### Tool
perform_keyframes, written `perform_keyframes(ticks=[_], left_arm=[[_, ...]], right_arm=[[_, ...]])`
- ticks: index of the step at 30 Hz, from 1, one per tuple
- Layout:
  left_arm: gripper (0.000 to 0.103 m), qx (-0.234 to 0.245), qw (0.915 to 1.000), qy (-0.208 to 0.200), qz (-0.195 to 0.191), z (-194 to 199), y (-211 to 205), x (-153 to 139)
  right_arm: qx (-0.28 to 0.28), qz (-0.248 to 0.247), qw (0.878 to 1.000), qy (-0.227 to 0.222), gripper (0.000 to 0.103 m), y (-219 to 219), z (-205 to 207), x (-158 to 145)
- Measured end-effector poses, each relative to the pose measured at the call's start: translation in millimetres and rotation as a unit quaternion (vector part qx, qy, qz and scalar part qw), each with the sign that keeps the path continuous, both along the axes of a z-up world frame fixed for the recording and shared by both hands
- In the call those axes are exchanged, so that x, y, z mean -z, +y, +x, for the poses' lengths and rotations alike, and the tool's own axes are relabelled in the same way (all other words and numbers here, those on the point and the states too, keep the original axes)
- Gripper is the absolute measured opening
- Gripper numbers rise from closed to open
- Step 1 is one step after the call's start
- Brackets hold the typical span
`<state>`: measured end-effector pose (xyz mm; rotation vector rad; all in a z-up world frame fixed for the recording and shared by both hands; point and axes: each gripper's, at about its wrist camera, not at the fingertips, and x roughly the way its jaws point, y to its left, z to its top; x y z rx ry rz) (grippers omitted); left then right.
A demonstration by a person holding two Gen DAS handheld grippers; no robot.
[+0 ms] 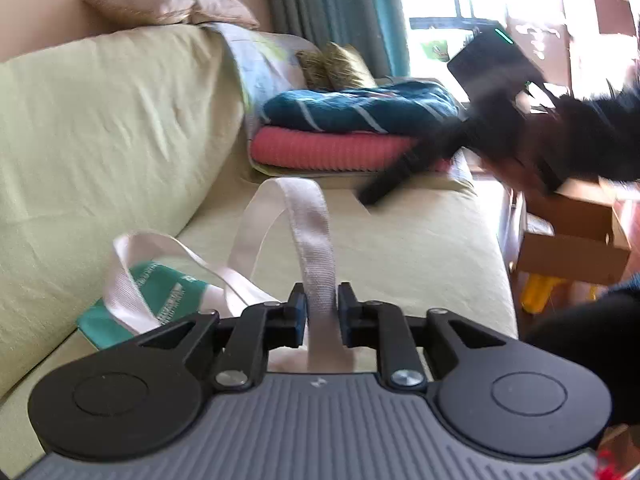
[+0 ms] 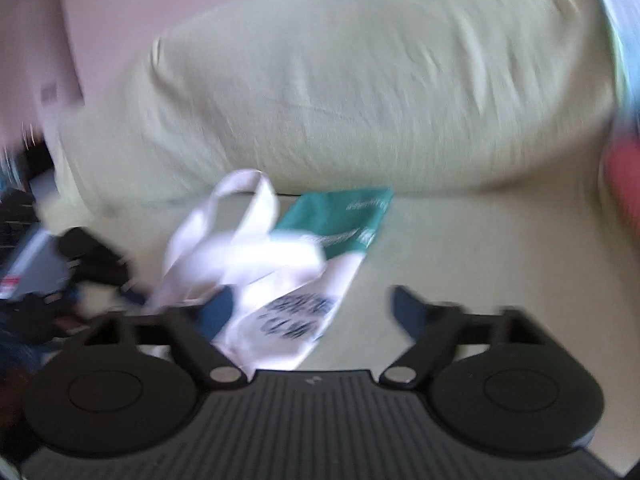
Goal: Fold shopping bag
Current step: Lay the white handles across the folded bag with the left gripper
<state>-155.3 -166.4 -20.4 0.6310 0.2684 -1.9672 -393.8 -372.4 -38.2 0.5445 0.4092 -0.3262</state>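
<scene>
The shopping bag [image 2: 320, 280] lies flat on the sofa seat, white with a teal band and black print; its teal part [image 1: 160, 292] shows at lower left in the left wrist view. One white strap [image 1: 308, 232] arches up from the bag and runs down between the pads of my left gripper [image 1: 322, 308], which touch its two edges. My right gripper [image 2: 312, 308] hovers over the bag's near end with its jaws wide apart and nothing pinched. The picture there is blurred. A blurred dark finger [image 1: 384, 184] of the right gripper crosses the far seat.
A yellow-green sofa seat [image 1: 420, 248] and back cushion [image 1: 112, 120] surround the bag. Folded teal-striped and red blankets [image 1: 352, 136] are stacked at the far end. A cardboard box [image 1: 572, 236] stands beyond the seat's right edge. A beige pillow [image 1: 160, 0] tops the backrest.
</scene>
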Motion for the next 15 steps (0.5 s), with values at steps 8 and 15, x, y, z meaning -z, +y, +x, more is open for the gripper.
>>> perform_keyframes(ticks=[8, 15], left_arm=[[0.034, -0.055, 0.9901, 0.099, 0.083, 75.4, -50.6, 7.2], [0.033, -0.143, 0.9567, 0.179, 0.179, 120.9, -70.7, 78.5]], right_arm=[[-0.070, -0.024, 0.997, -0.002, 0.024, 30.2, 95.5, 49.9], [-0.039, -0.044, 0.998, 0.030, 0.023, 30.9, 118.3, 51.1]])
